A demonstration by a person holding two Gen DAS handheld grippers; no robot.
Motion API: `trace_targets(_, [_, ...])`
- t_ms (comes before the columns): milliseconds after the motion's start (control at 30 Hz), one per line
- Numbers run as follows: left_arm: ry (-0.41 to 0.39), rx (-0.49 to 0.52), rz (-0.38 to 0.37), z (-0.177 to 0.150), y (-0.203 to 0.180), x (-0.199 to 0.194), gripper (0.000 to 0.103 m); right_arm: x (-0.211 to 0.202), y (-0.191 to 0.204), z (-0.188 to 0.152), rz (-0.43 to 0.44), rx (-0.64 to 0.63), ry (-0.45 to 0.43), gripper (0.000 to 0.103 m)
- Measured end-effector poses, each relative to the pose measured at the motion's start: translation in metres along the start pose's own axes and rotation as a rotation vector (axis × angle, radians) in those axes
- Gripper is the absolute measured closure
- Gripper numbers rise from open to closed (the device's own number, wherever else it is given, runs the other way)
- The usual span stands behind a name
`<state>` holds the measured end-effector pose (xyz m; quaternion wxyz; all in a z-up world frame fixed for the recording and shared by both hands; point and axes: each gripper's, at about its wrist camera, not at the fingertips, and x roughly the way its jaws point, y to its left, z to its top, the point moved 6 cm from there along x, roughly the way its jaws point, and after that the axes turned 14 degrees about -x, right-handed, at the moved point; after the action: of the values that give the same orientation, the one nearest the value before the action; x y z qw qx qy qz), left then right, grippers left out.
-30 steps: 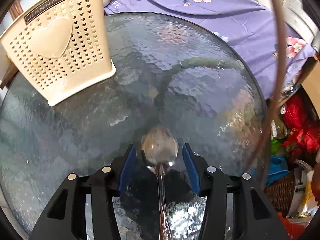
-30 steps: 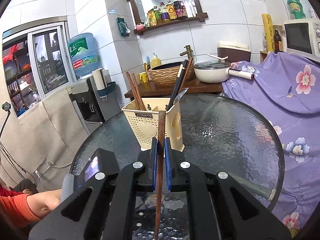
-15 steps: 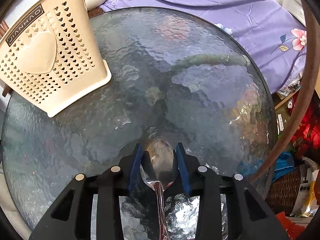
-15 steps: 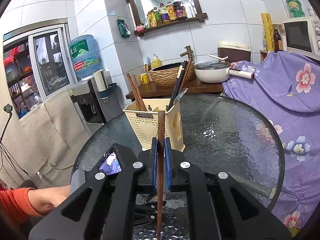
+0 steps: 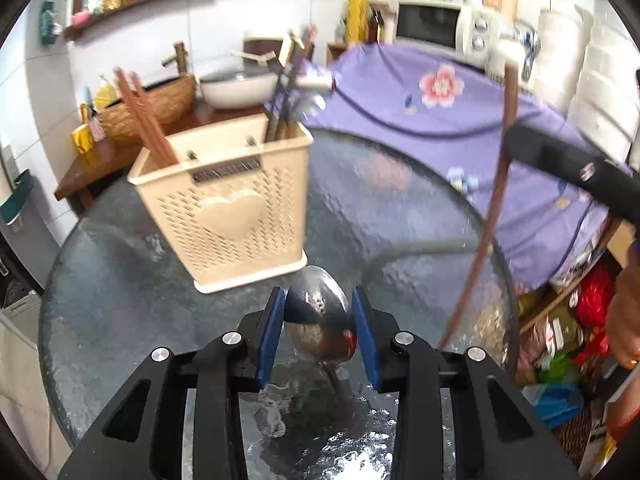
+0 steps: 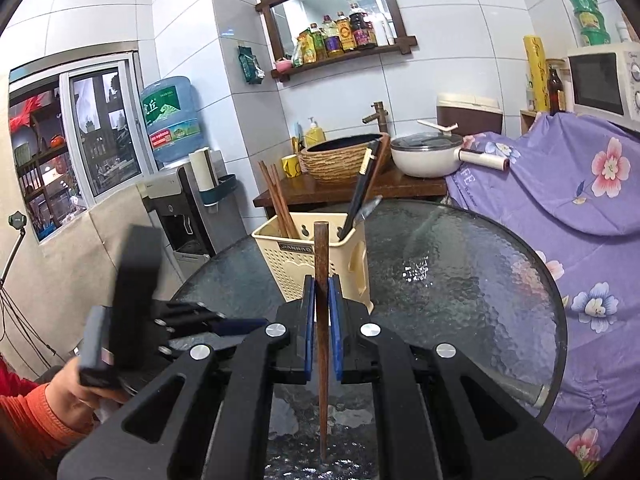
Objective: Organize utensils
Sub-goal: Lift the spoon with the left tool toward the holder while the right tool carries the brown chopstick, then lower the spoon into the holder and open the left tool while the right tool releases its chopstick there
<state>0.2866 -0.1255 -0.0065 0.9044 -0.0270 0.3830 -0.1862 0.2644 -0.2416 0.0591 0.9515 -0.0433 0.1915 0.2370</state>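
Observation:
My left gripper [image 5: 318, 312] is shut on a metal spoon [image 5: 318, 304], its bowl between the blue pads, lifted above the glass table [image 5: 400, 208]. The cream utensil holder [image 5: 228, 204] stands just ahead and to the left, holding brown chopsticks [image 5: 140, 116] and dark utensils [image 5: 286, 92]. My right gripper [image 6: 321, 312] is shut on a brown chopstick [image 6: 321, 280] held upright, its lower tip near the glass. The holder [image 6: 312, 260] is right behind it. The chopstick also shows in the left wrist view [image 5: 486, 224], and the left gripper in the right wrist view [image 6: 192, 326].
A purple floral cloth [image 6: 580, 200] covers furniture to the right of the table. A wooden side table [image 6: 352, 190] behind holds a woven basket and a white pot. A water dispenser [image 6: 176, 184] stands at the back left. Bags and a basket [image 5: 568, 320] lie beyond the table's right edge.
My left gripper has shut on the spoon, lifted it off the glass and tilted up to face the holder. The right gripper holds the chopstick as before, slightly closer to the holder.

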Motion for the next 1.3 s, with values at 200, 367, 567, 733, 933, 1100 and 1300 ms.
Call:
trace_targets(200, [-0.034,-0.010,0.014,-0.001,0.007,-0.007,0.069,0.008,0.005,0.005,0.003,-0.022,0.009,0.095])
trace_targets(367, [-0.058,-0.020,0.002,0.005,0.008,-0.013,0.069,0.008,0.007,0.008,0.015,-0.028,0.015,0.095])
trace_targets(567, [-0.125,-0.031,-0.003,0.028,0.012,-0.034,0.069,0.009,0.008,0.028,0.040,-0.035,-0.005,0.095])
trace_targets(733, [-0.231,-0.085,-0.024,0.086,0.021,-0.069,0.069,0.009,0.007,0.080,0.043,-0.054,-0.058,0.095])
trace_targets(933, [-0.356,-0.108,0.039,0.164,0.034,-0.099,0.069,0.008,-0.009,0.159,0.003,-0.051,-0.138,0.095])
trace_targets(1100, [-0.403,-0.123,0.130,0.202,0.050,-0.088,0.069,0.028,-0.035,0.204,-0.043,0.028,-0.184,0.095])
trace_targets(1300, [-0.364,-0.137,0.175,0.189,0.066,-0.040,0.069,0.074,-0.042,0.187,-0.125,-0.020,-0.161,0.095])
